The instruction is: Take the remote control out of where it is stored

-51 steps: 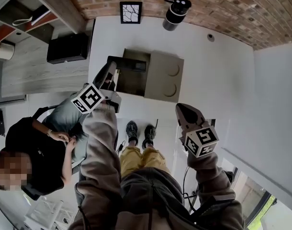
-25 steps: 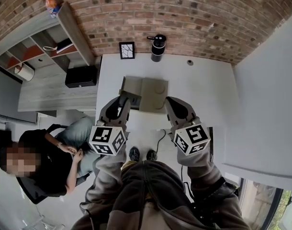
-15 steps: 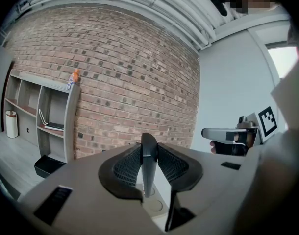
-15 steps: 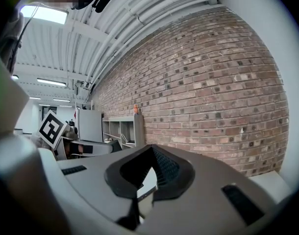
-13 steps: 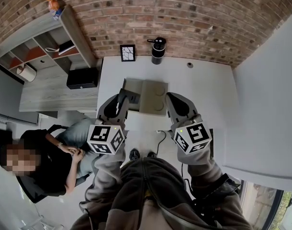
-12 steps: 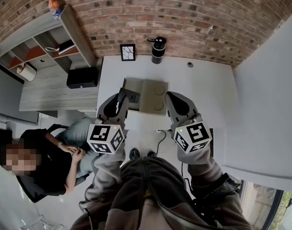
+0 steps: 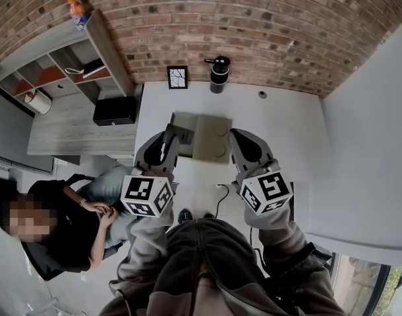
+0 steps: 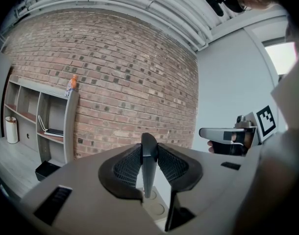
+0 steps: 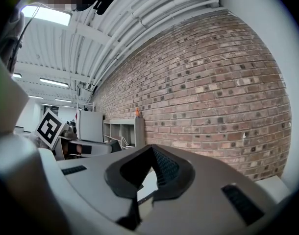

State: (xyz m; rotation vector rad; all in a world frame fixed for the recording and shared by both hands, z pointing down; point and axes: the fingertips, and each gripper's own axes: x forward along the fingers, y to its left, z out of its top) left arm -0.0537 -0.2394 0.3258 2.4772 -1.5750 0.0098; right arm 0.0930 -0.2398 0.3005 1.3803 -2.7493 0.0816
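Two seconds earlier the left gripper was reaching into the open left compartment of the grey storage box. Now both grippers hang side by side above the near part of the white counter, just short of the box. In the left gripper view, the fingers are clamped on a slim dark slab standing edge-on between them. I take this for the remote control, so it appears to be out of its compartment already and the task looks close to done. The right gripper has its fingers apart, with only counter showing between them. For a set-down there is bare counter to the right of the box and a narrow strip in front of it before the near edge. The black bottle and picture frame stand back by the brick wall, well apart from both grippers. A seated person is off to the left, below counter level.
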